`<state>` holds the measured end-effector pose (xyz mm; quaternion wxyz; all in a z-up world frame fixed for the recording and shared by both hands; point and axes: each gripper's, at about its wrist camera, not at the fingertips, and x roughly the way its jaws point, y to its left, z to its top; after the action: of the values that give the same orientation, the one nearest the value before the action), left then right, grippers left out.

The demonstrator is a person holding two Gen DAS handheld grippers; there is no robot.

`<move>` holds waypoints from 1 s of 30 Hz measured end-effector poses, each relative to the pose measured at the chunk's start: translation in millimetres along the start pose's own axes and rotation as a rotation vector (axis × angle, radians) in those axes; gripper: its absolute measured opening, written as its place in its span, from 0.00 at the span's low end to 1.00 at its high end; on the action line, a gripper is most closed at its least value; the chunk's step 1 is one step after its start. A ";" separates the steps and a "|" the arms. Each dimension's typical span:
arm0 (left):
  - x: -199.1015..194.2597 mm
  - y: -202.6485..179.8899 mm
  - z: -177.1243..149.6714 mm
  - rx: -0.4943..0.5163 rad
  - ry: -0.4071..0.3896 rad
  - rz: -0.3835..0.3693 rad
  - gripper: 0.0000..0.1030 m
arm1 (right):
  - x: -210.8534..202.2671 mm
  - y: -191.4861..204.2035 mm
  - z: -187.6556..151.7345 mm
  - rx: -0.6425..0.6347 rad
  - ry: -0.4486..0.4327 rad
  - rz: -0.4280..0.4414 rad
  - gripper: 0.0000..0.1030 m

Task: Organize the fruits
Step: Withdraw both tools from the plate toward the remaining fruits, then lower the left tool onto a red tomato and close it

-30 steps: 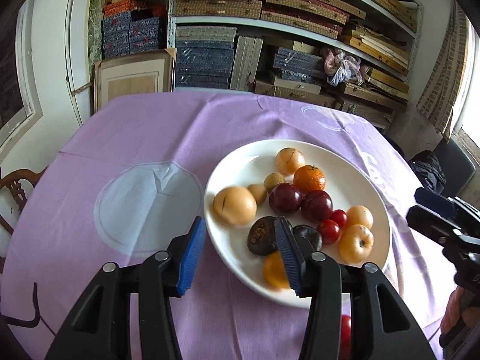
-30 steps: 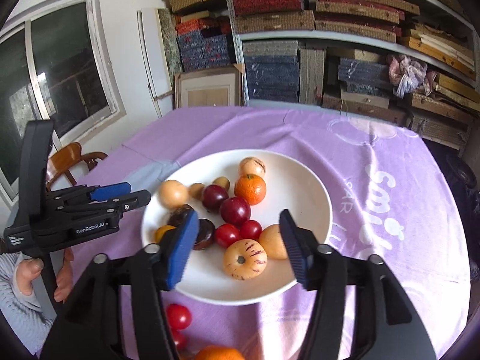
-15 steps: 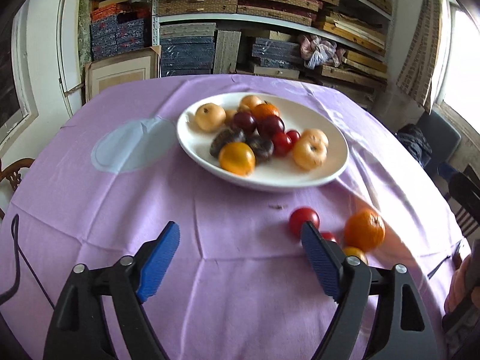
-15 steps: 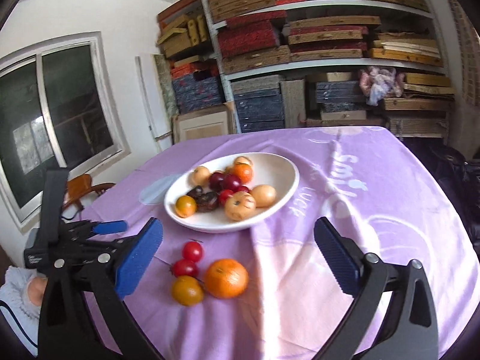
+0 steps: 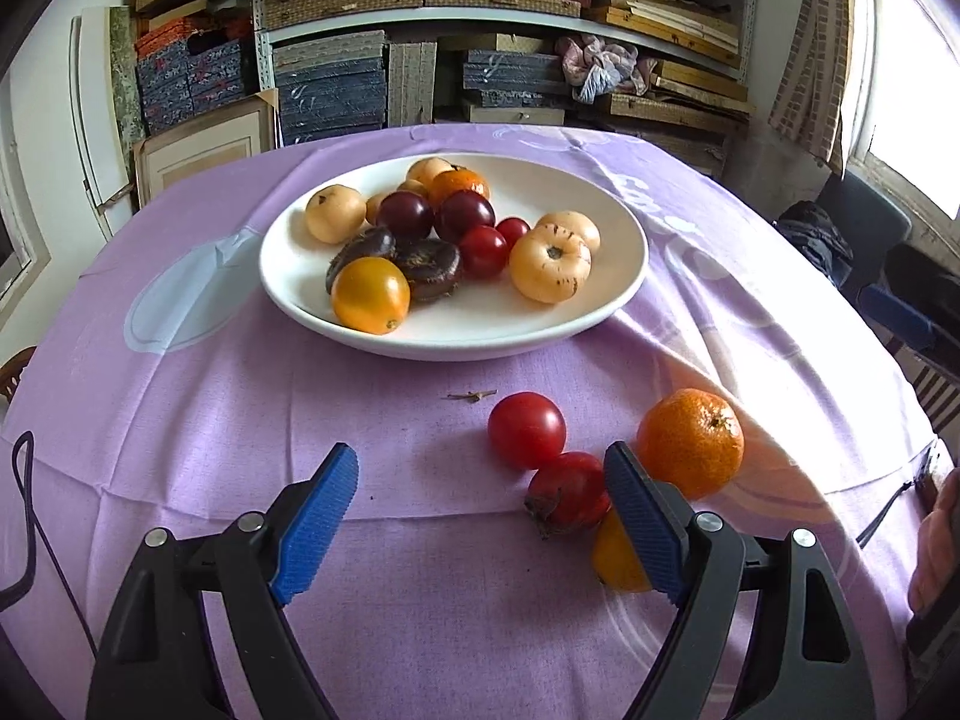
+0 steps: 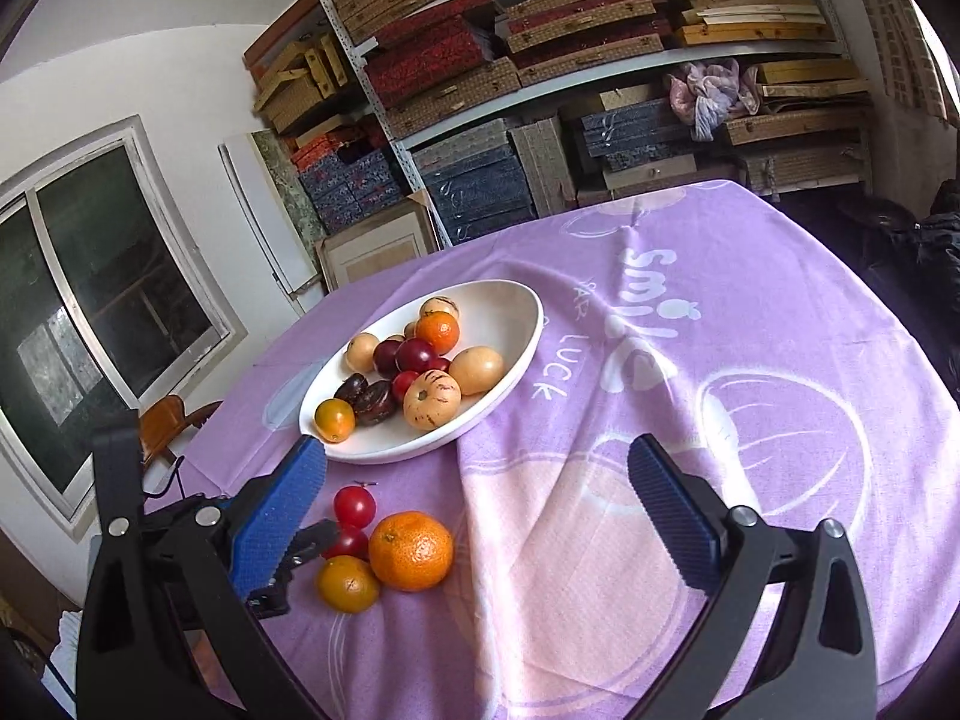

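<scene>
off the plate (image 5: 630,276), both grippers wider

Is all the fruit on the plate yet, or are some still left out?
Mostly done: the white plate already holds a pile of fruit. Nothing is in hand; the left claw and right claw are both open and empty, their jaws having just opened. Still left on the purple cloth: a tangerine, a red tomato, a smaller red fruit and a yellow-orange tomato.
</scene>
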<state>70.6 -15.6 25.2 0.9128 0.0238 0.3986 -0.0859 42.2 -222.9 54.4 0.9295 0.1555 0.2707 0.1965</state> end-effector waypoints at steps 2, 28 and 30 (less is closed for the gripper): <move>2.1 1.0 0.1 -0.002 -0.001 0.008 0.89 | 1.2 1.3 0.7 -0.006 0.004 -0.001 0.96; -4.1 5.4 -11.0 0.039 0.004 0.020 0.97 | 8.1 -4.0 -0.5 0.016 0.029 -0.004 0.96; -2.5 8.0 -11.3 0.035 0.017 0.003 0.97 | 7.9 -3.7 -0.3 0.016 0.028 -0.003 0.96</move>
<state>62.2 -6.1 19.2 0.9089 0.0409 0.4048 -0.0912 49.2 -222.5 49.2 0.9246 0.1597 0.2856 0.1951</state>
